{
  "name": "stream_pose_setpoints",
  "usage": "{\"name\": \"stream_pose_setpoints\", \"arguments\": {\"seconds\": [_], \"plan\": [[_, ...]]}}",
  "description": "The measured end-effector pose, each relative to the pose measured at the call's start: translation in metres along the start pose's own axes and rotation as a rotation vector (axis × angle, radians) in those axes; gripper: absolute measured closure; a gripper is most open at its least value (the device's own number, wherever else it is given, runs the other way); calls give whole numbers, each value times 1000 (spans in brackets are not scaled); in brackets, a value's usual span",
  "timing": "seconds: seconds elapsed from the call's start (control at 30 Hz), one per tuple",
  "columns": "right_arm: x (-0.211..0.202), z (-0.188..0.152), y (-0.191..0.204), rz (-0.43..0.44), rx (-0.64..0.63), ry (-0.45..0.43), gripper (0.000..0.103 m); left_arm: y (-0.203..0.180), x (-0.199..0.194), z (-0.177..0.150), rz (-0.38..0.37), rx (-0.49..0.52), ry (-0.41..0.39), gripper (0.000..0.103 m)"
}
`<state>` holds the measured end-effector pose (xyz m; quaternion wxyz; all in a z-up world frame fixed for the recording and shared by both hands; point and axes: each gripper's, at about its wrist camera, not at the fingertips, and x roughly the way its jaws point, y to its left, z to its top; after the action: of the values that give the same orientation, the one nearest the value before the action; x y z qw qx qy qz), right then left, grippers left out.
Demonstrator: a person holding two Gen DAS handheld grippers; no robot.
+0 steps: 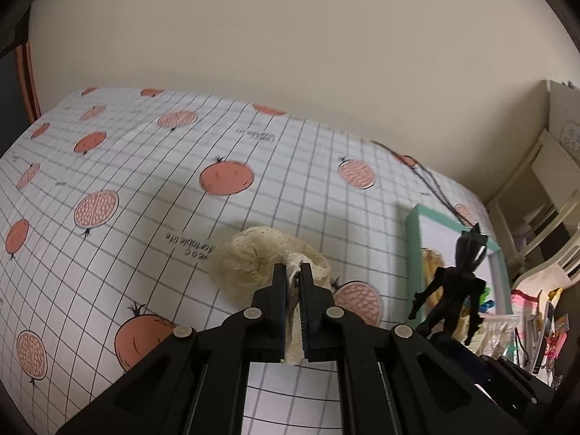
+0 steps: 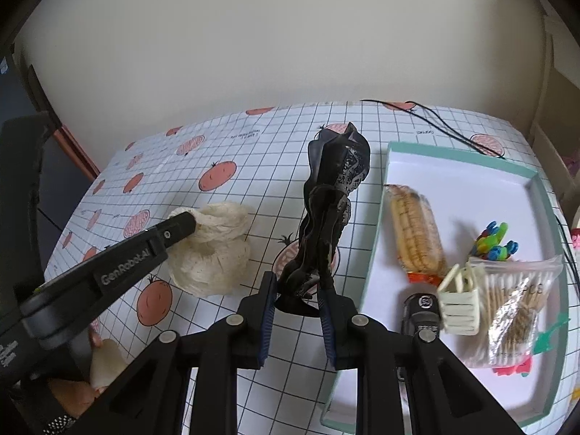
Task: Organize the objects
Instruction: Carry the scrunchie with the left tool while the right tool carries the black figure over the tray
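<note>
My left gripper is shut on a cream lace fabric bundle, which bulges out past the fingertips over the table. In the right wrist view the same left gripper comes in from the left, pinching the fabric bundle. My right gripper is shut on the round base of a black figurine, which stands upright between the fingers. The figurine also shows at the right of the left wrist view, just in front of the teal-rimmed tray.
The teal tray at the right holds a wrapped corn snack, coloured clips, a cream claw clip, a bag of cotton swabs and a small black item. A black cord lies behind it. A hand holds the left gripper.
</note>
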<state>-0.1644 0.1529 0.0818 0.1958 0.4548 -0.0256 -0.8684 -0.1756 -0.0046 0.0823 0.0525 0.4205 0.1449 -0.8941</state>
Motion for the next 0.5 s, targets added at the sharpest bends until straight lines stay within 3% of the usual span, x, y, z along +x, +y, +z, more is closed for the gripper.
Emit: {"name": "stream_pose_setpoints", "arguments": {"seconds": [0.5], "plan": [[-40, 7, -54, 2, 85, -112, 79, -45, -32, -1, -133, 57, -94, 97]]}}
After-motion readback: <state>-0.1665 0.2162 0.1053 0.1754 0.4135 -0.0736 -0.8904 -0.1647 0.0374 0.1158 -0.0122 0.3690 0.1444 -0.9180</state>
